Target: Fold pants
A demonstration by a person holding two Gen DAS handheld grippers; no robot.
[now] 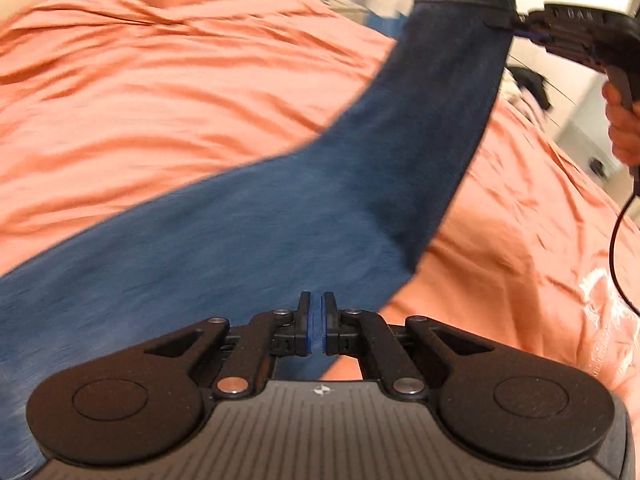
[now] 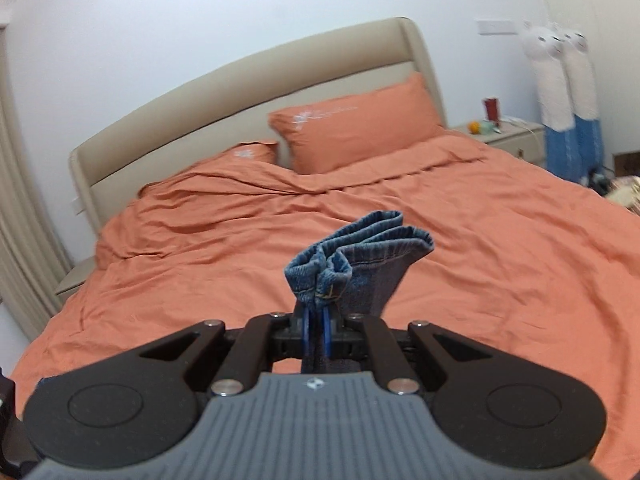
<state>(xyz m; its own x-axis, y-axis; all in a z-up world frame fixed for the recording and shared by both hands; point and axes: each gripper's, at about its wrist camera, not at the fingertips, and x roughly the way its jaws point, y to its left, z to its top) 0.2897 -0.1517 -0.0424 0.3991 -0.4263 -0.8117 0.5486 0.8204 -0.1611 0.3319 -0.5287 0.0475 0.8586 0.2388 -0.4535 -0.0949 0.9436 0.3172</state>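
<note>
Pants (image 1: 248, 216): dark blue denim, motion-blurred in the left wrist view, strung as one long band between the two grippers, above the orange duvet (image 1: 160, 92). The band is wide by the left hand-held gripper (image 1: 316, 312) and narrows up and to the right toward the right hand-held gripper (image 1: 516, 24), where the stitched hem edge faces up.

Left hand-held gripper: jaws closed, blue pads almost touching, a thin layer of denim pinched between them.

Right hand-held gripper (image 2: 316, 316): jaws clamped on bunched leg hems (image 2: 360, 248); the cuffs fan out just ahead of the fingertips, with rolled edges and seam stitching visible. A hand (image 1: 624, 120) holds its grip, and a black cable (image 1: 616, 248) hangs below.

Edges: the bed's right edge lies right of the left gripper, with white furniture beyond it. Ahead of the right gripper there is open duvet, then two orange pillows (image 2: 356, 124) against a beige headboard (image 2: 240, 96). A nightstand (image 2: 508, 136) stands far ahead to the right, with tall plush toys (image 2: 560, 80) beside it. The duvet is wrinkled, with nothing else lying on it ahead of either gripper.
</note>
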